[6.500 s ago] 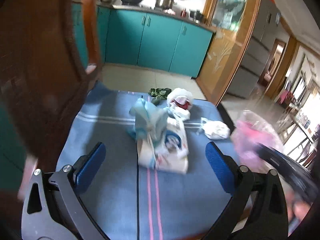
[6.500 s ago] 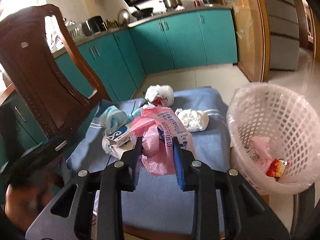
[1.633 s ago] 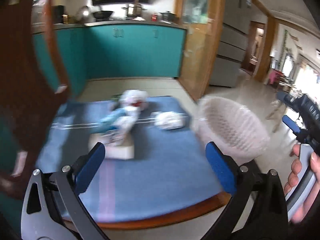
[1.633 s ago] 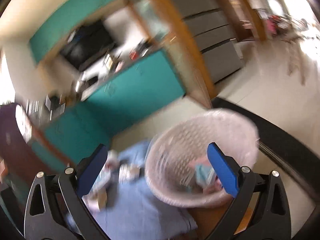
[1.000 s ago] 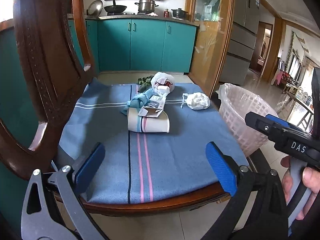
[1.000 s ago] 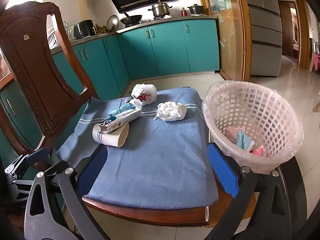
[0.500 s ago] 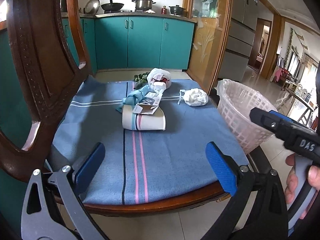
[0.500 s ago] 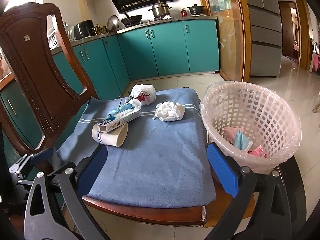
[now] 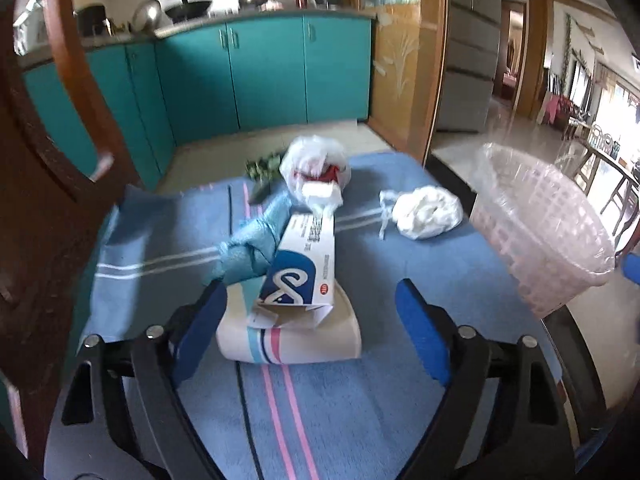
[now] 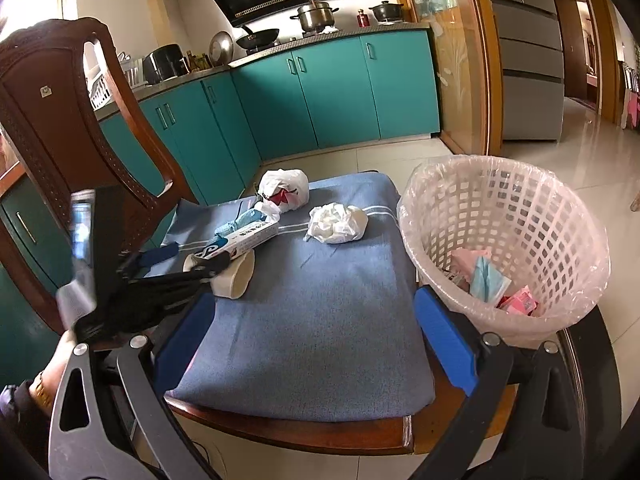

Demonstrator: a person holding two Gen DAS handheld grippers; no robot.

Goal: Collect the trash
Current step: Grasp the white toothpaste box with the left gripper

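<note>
So the paper cup (image 9: 288,340) is lying on its side on the blue cloth (image 9: 360,420), and I'll place everything off that cup. A toothpaste box (image 9: 300,268) is propped on top of it, one end flapped open, running away toward the far edge of the cloth. Tucked against the box, just left of the cup, there's a crumpled blue bag (image 9: 250,248). Further back past the box sits a white plastic bag (image 9: 316,164) with something red inside, and right of the cup, well apart from it, a wad of white tissue (image 9: 426,212). Way over to the right of the cup, off the cloth's edge, is the pink lined basket (image 10: 508,248) with some pink and blue trash already in it

Left gripper (image 9: 308,336) is down around the cup, its jaws closing with the cup sitting between them; the left pad is just beside the cup's end but the right one is clearly off it, so nothing's gripped. Right gripper (image 10: 316,332) hangs over the near part of the cloth, to the right of the cup, fingers spread wide with nothing in them
</note>
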